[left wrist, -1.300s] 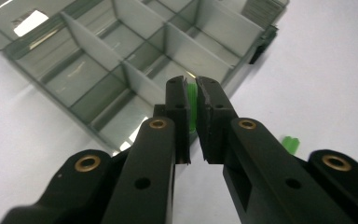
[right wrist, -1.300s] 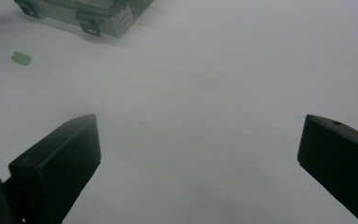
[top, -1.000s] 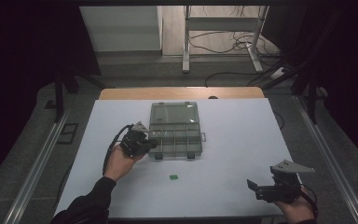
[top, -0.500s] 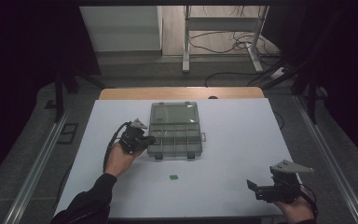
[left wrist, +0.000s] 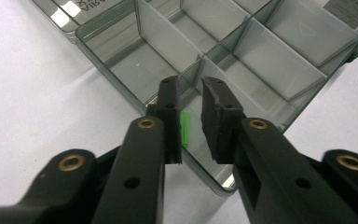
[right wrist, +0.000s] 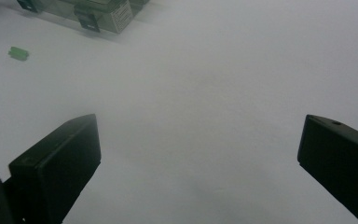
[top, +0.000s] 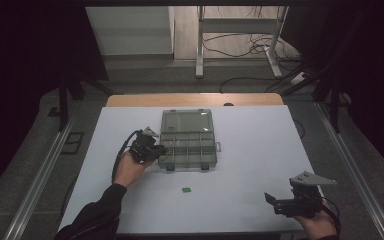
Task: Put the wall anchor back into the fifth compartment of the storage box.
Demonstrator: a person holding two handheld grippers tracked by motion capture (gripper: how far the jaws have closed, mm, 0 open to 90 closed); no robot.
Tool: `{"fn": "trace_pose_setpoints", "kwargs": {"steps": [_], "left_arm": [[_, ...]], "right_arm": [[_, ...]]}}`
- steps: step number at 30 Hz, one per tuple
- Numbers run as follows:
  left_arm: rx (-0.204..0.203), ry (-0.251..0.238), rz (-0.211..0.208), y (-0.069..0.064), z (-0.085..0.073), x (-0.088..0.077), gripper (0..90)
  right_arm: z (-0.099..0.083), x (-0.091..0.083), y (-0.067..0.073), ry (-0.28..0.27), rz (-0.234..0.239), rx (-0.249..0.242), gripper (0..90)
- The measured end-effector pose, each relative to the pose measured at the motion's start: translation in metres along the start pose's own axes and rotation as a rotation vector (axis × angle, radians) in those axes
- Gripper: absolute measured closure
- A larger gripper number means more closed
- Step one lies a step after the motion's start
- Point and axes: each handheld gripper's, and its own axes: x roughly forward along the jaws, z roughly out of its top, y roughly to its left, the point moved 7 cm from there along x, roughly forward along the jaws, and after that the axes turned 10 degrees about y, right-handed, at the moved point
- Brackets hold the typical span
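- Since a second ago we see little shift: the left gripper [top: 156, 149] sits at the same near-left corner of the compartment box [top: 189, 142], but its jaws have just been opening a little.
- A small green piece [left wrist: 184, 129] stands on edge between those jaws, against the left jaw's inner face; a gap shows between it and the right jaw, so we log the jaws as slightly parted, no longer pinching it.
- In the left gripper view the piece hangs just over the box's front wall, at the corner compartment; we cannot tell whether it touches the floor of the box.
- The box is clear grey plastic, lid [top: 186, 120] folded back flat behind it, dividers upright.
- A second green piece [top: 186, 190] lies loose on the white table [top: 260, 150], well in front of the box.
- The right gripper [top: 275, 202] rests at the table's near right corner, jaws wide apart with nothing between them, well apart from the box.
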Motion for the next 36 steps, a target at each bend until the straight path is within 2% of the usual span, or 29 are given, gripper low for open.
{"fn": "trace_pose_setpoints", "kwargs": {"steps": [4,9,12,15,16,20,22,23,24,29,32,36], "left_arm": [[0.001,-0.008,-0.008,-0.003,0.000,-0.004,71.3],[0.012,-0.022,-0.020,-0.010,0.000,-0.012,57.1],[0.029,-0.023,-0.012,-0.014,-0.001,-0.017,52.7],[0.038,-0.025,-0.015,-0.017,-0.004,-0.021,41.4],[0.039,-0.028,-0.016,-0.018,-0.005,-0.022,41.4],[0.031,-0.059,-0.048,-0.023,-0.007,-0.027,24.2],[0.035,-0.061,-0.054,-0.024,-0.007,-0.028,17.9],[0.035,-0.055,-0.064,-0.025,-0.008,-0.028,17.9],[0.038,-0.056,-0.076,-0.028,-0.008,-0.029,12.2],[0.064,-0.055,-0.088,-0.035,-0.010,-0.029,5.5],[0.109,-0.044,-0.067,-0.044,-0.011,-0.027,0.4],[0.124,-0.040,-0.081,-0.052,-0.011,-0.025,0.0]], "right_arm": [[0.000,0.000,0.000,-0.003,0.001,-0.002,0.0],[0.000,-0.001,0.000,-0.004,0.002,-0.001,0.0],[0.000,-0.001,0.000,-0.005,0.002,-0.002,0.0],[0.000,-0.001,0.000,-0.006,0.002,-0.002,0.0],[0.000,-0.001,0.000,-0.006,0.002,-0.002,0.0],[0.000,-0.001,0.000,-0.007,0.001,-0.002,0.0],[0.000,-0.001,0.000,-0.006,0.001,-0.002,0.0],[0.000,-0.001,0.001,-0.006,0.001,-0.003,0.0],[0.000,-0.001,0.001,-0.007,0.001,-0.003,0.0],[0.000,-0.001,0.001,-0.008,0.001,-0.003,0.0],[0.000,-0.001,0.000,-0.009,0.002,-0.003,0.0],[0.000,-0.001,0.001,-0.009,0.002,-0.003,0.0]]}}
